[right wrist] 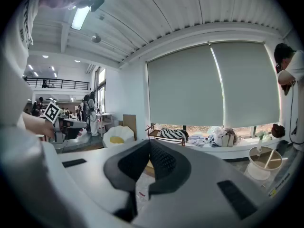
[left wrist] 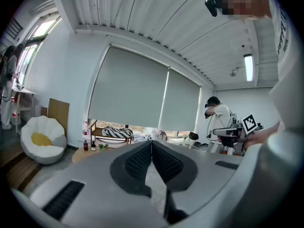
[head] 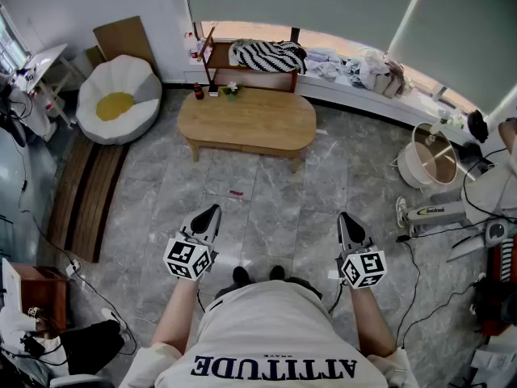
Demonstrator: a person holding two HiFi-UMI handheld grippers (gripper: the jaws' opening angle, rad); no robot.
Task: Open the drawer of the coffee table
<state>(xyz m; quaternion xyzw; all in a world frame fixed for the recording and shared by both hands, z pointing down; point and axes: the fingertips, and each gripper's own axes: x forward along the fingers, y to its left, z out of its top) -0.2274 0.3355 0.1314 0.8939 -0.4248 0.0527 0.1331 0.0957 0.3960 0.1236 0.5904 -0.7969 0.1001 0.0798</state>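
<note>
Zero progress: coffee table (head: 246, 121) stood well apart ahead, no drawer seen pulled out; approach and pull remained. Left gripper (head: 212, 211) and right gripper (head: 346, 217) were both closed, empty.

floor: grey stone tiles (head: 266, 208) | walls (head: 73, 6): white | window: grey roller blinds (left wrist: 128, 87) lowered, daylight strip beneath | seat: white egg-shaped chair (head: 119, 99) | ceiling: tube lamp (left wrist: 248, 66) lit

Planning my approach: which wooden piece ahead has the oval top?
The low coffee table, with a dark bottle and small plant at its far edge. The wooden rack behind it is rectangular and holds a striped cushion.
</note>
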